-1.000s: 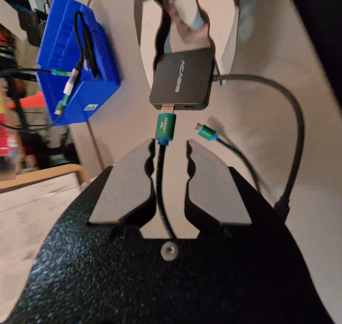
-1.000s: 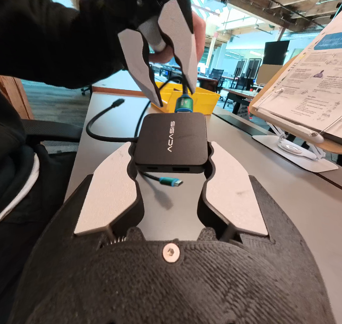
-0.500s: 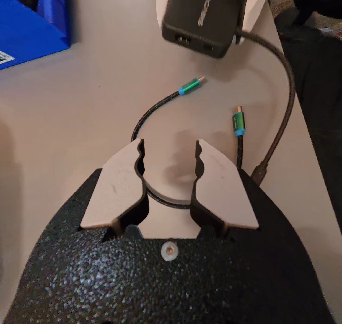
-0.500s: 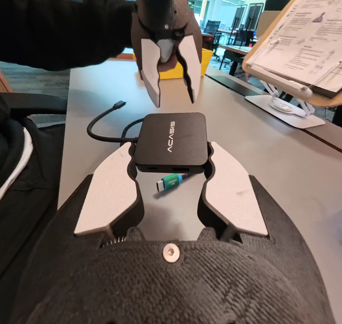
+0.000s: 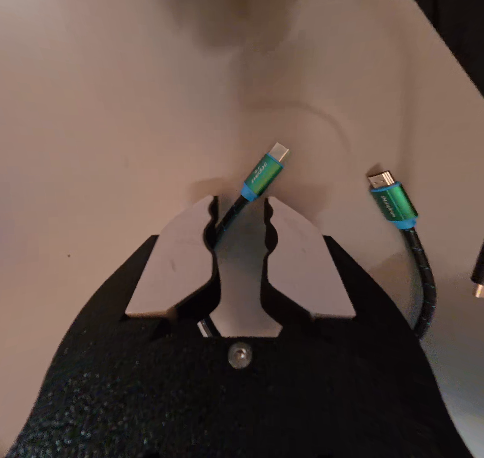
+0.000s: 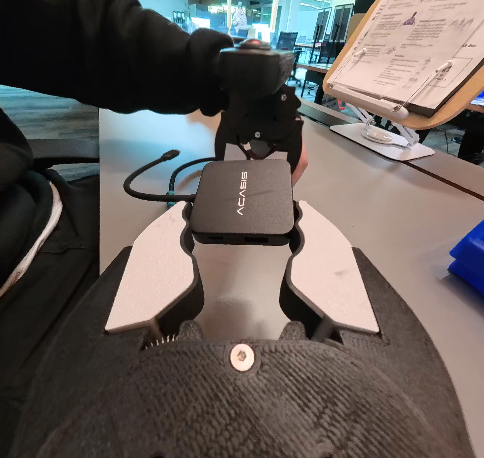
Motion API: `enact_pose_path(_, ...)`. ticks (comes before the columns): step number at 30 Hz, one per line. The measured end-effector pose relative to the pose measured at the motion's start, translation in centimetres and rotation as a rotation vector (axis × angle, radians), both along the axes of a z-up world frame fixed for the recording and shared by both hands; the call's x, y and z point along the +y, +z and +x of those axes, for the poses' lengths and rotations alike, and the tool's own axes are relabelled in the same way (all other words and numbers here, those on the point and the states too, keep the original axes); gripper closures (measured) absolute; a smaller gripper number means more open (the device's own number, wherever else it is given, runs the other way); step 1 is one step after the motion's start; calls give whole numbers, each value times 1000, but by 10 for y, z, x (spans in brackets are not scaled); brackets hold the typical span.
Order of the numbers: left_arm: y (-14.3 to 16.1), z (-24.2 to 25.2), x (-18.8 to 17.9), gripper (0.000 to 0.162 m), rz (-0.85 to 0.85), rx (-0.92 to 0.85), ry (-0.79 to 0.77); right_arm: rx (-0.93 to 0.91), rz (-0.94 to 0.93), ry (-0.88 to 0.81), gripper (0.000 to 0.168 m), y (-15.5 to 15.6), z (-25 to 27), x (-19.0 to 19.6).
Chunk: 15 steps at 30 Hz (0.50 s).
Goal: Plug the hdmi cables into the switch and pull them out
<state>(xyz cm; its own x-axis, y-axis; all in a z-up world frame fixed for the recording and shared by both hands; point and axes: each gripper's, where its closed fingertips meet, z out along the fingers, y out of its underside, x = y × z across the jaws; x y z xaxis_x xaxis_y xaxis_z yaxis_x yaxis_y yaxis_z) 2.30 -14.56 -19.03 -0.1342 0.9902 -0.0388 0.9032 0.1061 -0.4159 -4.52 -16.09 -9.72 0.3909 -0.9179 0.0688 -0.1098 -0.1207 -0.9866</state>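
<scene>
My right gripper (image 6: 242, 207) is shut on the black switch (image 6: 243, 199), one finger on each side, and holds it just above the grey table (image 6: 366, 210). Its near ports are empty. My left gripper (image 5: 240, 202) is open and low over the table, with a braided cable running between its fingers against the left one. That cable's small green plug (image 5: 264, 174) lies just past the fingertips. The green HDMI plug (image 5: 392, 199) lies loose to the right. In the right wrist view the left gripper (image 6: 258, 131) points down behind the switch, its fingers hidden.
The switch's own black cable (image 6: 146, 181) curls left, ending in a plug (image 6: 171, 154), which also shows in the left wrist view (image 5: 479, 285). A document stand (image 6: 406, 52) is at the back right, a blue bin (image 6: 468, 257) at the right. A dark sleeve (image 6: 104, 39) reaches across.
The HDMI plug that sat in the switch a second ago is out and lies on the table. My left gripper has dropped down over the other cable. My right gripper still holds the switch.
</scene>
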Motion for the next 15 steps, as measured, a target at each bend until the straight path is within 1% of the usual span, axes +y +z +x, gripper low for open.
enact_pose_path(2,-4,-6,0,134,-22,14,-45,-6,3,-2,95,0,0,-1)
enact_pose_path(4,-4,-16,0,142,-100,67,-69,-20,15,-4,95,3,-1,-3)
enact_pose_path(5,-3,-21,-3,146,-170,86,-67,-27,19,-7,95,4,-1,-4)
enact_pose_path(6,-2,-23,-7,147,-248,91,-57,-33,21,-12,95,4,-1,-5)
enact_pose_path(7,-1,-21,-13,148,-342,66,-37,-36,28,-17,95,5,-1,-7)
enact_pose_path(9,2,-1,-29,150,-563,-100,-3,-33,41,-39,95,4,1,-11)
enact_pose_path(11,15,18,-39,151,-714,-232,24,-9,48,-68,95,0,5,-15)
enact_pose_path(13,41,37,-47,152,-829,-334,84,14,36,-104,95,-4,11,-19)
enact_pose_path(15,74,51,-51,152,-969,-473,102,32,31,-123,95,-7,17,-19)
